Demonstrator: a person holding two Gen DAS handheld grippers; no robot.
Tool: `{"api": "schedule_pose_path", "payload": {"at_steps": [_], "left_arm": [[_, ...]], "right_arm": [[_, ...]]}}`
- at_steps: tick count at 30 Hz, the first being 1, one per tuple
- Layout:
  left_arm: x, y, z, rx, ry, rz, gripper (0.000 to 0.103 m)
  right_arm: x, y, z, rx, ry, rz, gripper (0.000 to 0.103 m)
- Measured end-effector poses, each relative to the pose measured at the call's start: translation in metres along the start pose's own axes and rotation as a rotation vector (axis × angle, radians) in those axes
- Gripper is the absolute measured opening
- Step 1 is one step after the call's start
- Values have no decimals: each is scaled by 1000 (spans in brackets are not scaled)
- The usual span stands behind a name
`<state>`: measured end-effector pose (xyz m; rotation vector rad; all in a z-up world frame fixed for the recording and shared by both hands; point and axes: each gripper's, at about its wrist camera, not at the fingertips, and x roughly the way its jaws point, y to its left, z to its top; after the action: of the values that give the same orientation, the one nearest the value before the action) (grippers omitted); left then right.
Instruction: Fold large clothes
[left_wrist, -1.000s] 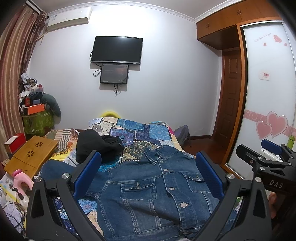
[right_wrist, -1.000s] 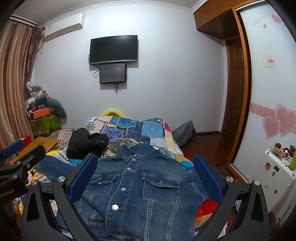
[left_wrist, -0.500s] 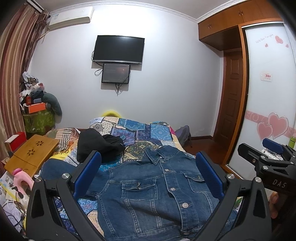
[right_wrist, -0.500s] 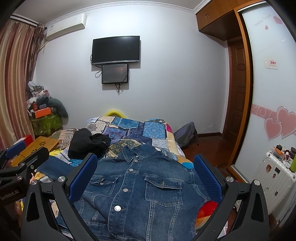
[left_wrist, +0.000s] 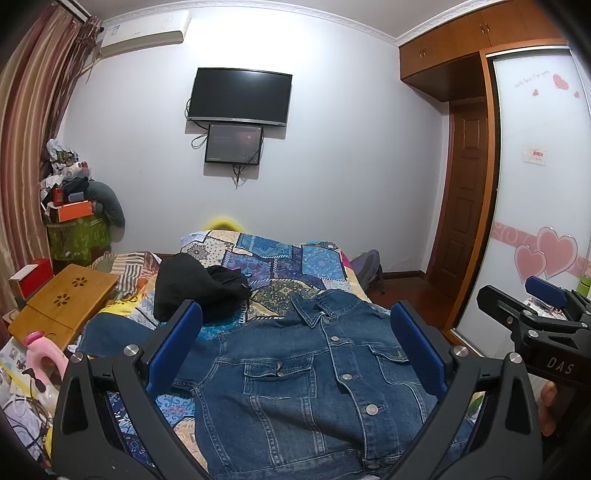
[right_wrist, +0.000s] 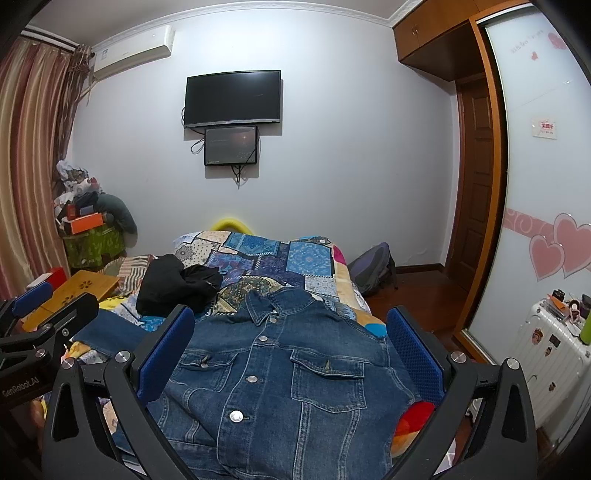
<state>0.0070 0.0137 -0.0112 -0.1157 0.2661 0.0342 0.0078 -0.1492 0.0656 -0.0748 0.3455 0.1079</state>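
Observation:
A blue denim jacket (left_wrist: 314, 384) lies front up on the patchwork bed, buttoned, collar toward the far wall; it also shows in the right wrist view (right_wrist: 280, 376). One sleeve (left_wrist: 110, 334) spreads to the left. My left gripper (left_wrist: 295, 343) is open and empty, held above the jacket's near part. My right gripper (right_wrist: 290, 339) is open and empty, also above the jacket. Each gripper shows at the edge of the other's view, the right one (left_wrist: 535, 314) and the left one (right_wrist: 40, 325).
A black garment (left_wrist: 195, 284) lies on the patchwork bedspread (left_wrist: 280, 258) behind the jacket. A wooden lap desk (left_wrist: 62, 302) sits at the left. A white suitcase (right_wrist: 554, 362) stands by the sliding wardrobe on the right. A backpack (right_wrist: 373, 267) leans on the floor.
Both views have shifted slightly; the jacket lies as before and both grippers stay open.

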Motion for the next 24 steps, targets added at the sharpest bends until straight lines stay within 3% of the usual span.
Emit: {"api": "schedule_pose_path", "payload": {"at_steps": [24], "left_arm": [[21, 14, 2, -11, 29, 19, 102]], "right_arm": [[25, 0, -2, -1, 58, -3, 103]]}}
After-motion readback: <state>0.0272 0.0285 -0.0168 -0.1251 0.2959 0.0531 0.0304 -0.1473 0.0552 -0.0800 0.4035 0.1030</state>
